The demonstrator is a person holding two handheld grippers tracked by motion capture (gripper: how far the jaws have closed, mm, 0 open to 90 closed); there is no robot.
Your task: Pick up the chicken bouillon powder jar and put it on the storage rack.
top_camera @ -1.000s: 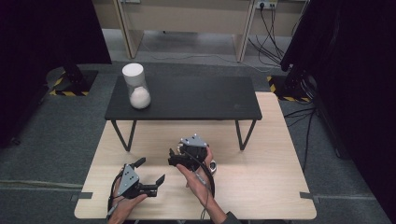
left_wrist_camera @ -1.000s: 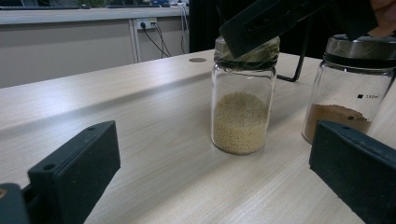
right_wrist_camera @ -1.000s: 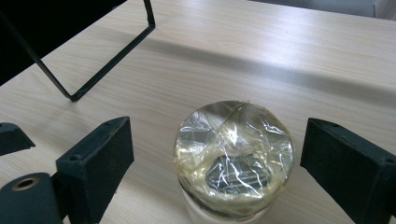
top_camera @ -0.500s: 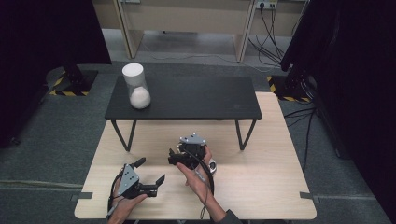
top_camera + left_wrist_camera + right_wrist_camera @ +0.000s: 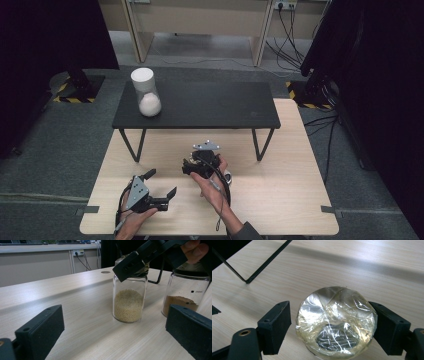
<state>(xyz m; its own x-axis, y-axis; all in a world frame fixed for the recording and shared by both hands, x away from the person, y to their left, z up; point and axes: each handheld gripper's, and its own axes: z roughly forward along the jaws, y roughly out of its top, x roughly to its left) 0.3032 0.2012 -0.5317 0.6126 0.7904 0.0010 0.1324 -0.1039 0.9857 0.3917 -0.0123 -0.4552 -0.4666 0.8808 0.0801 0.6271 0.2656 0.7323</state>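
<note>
1. R gripper [image 5: 192,167]: I hold it over the light wood table [image 5: 280,200], approx mid-table, just in front of the black bench [image 5: 200,105]. R hand [image 5: 212,187] comes up from the bottom edge, palm under the body, jaws pointing down and slightly left in the high view
2. R jaws: they have just been closing. In the right gripper view they flank the film-covered top [image 5: 337,320] of the grain jar [image 5: 128,302]. The right pad sits at the rim; a small gap remains on the left, so not yet clamped – narrow, around the jar, no firm grip seen
3. Grain jar: upright on the wood table, clear glass, approx half full of pale yellow grains. In the left gripper view one R jaw crosses its neck
4. Second jar [image 5: 185,295]: just beside the grain jar, brown powder at the bottom, upright
5. L gripper [image 5: 162,192]: low near the table's front-left, L hand [image 5: 132,217] behind it, body lying approx level, jaws pointing right toward the jars. Jaws wide, nothing between them
6. Bench: holds a white-capped container [image 5: 145,92] w/ white contents, well apart from both grippers
</note>
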